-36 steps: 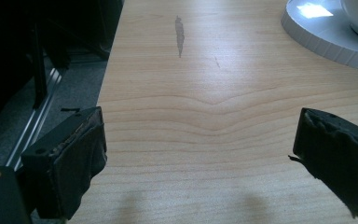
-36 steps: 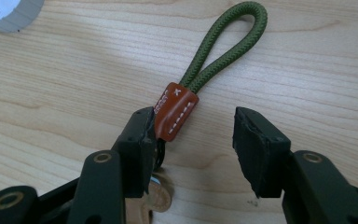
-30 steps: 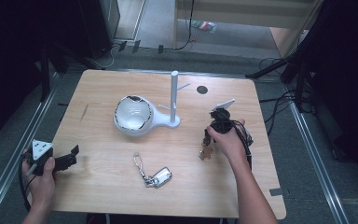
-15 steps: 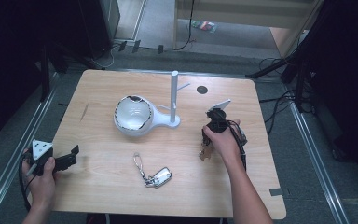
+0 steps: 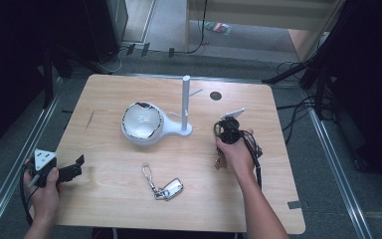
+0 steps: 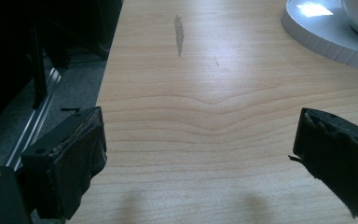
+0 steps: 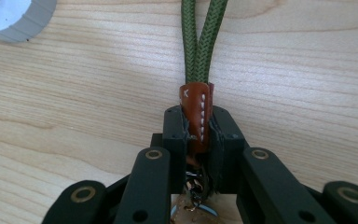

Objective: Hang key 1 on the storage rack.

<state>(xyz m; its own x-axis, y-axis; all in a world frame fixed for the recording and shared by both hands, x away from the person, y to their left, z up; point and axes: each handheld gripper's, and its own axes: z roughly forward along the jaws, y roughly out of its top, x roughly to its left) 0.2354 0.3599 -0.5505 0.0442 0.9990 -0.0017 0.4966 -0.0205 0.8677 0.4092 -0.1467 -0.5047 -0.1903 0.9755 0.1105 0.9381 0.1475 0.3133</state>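
- Between the right gripper's (image 7: 199,140) two black jaws sits a brown stitched leather tab (image 7: 196,114) of a keyring strap; the jaws have just been closing and now pinch it from both sides.
- Ahead of those jaws, a doubled olive-green braided cord (image 7: 201,39) runs out of the tab, straight away from the tips, lying over the pale wooden table (image 7: 307,70).
- Behind the tab, down between the jaw arms, small metal ring parts hang (too dark to make out further).
- Off to the far left ahead of the right jaws shows the edge of a round white ribbed base (image 7: 16,18).
- In the high view the right gripper (image 5: 220,158) is held by the person's right hand (image 5: 236,152) near the table's right side, just beside the white stand with an upright post and a round bowl-shaped head (image 5: 151,124).
- The left gripper (image 6: 200,154) has its jaws standing wide apart with nothing between them, only bare tabletop.
- Ahead and to the right of the left jaws lies the rim of the white stand's base (image 6: 326,32); a dark streak (image 6: 179,35) marks the wood straight ahead.
- In the high view, a second keyring with a silver car key fob and metal clip (image 5: 164,186) lies between the two grippers, apart from both.
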